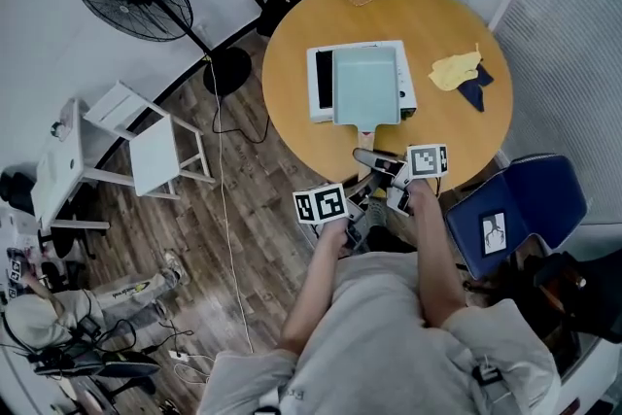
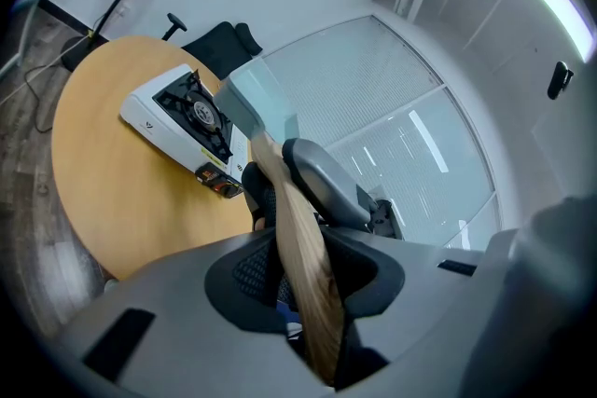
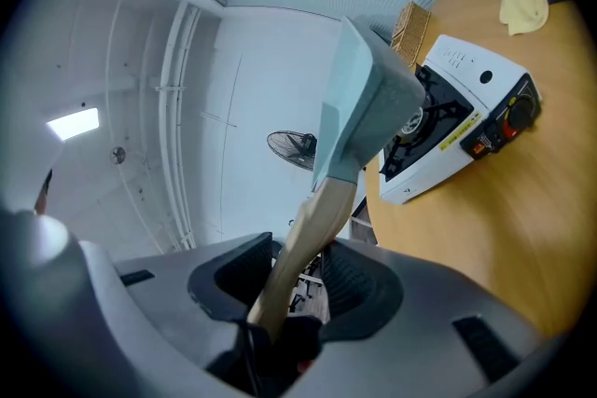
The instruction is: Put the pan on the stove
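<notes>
Both grippers clamp the pan's wooden handle [image 2: 300,228] - the left gripper [image 2: 303,267] and the right gripper [image 3: 294,282] each have both jaws pressed on it from either side. Pan [image 1: 366,85] sits over the stove [image 1: 316,90], covering its right part, handle toward the person. From the right gripper view the pan looks tilted - can't tell if it touches the burner. Stove is mid-table [image 1: 292,34], with a yellow cloth [image 1: 455,70] to its right.

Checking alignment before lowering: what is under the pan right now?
The white stove lies under the pan. In the head view the pan covers its burner; the left gripper view shows that burner beneath.
</notes>
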